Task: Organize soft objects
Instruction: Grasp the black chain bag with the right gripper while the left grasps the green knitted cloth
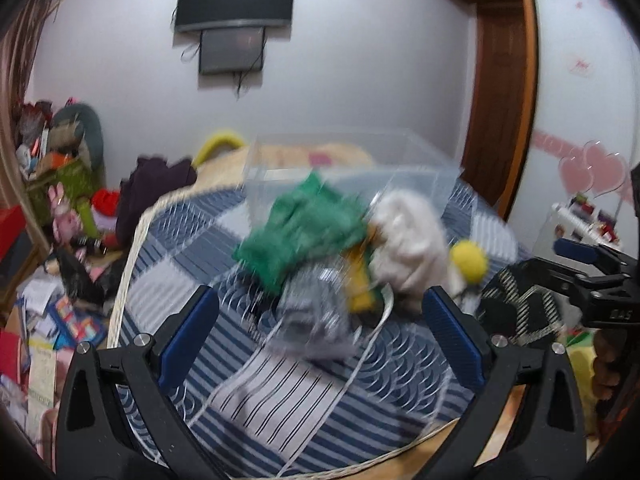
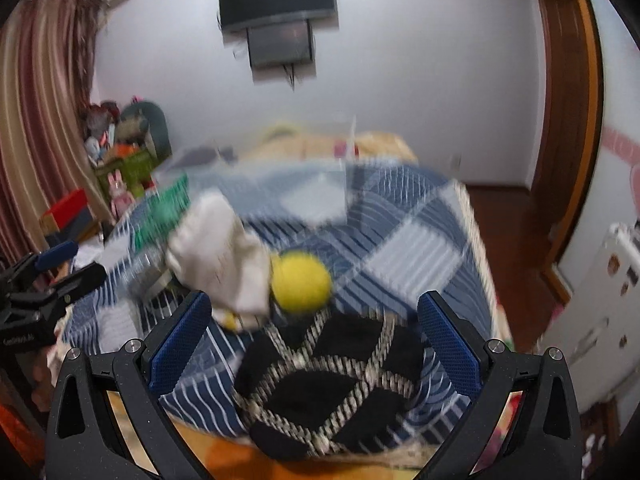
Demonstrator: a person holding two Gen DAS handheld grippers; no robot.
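A heap of soft things — crumpled green cloth [image 1: 304,228], white fluffy fabric [image 1: 408,240], yellow fuzzy ball [image 2: 302,282] — lies mid-way on the blue-and-white striped bedspread [image 1: 272,396], before a clear plastic box [image 1: 348,168]. A black diamond-patterned cloth [image 2: 332,392] lies at the near edge. Left gripper [image 1: 320,332] and right gripper [image 2: 314,340] gape wide, holding nothing.

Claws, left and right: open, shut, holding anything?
Left claw: open, holding nothing, over the blurred soft pile.
Right claw: open, holding nothing, above the black knit item with pale diamond lines.

Dim indoor light, heavy motion blur, fisheye-bent dark edges.
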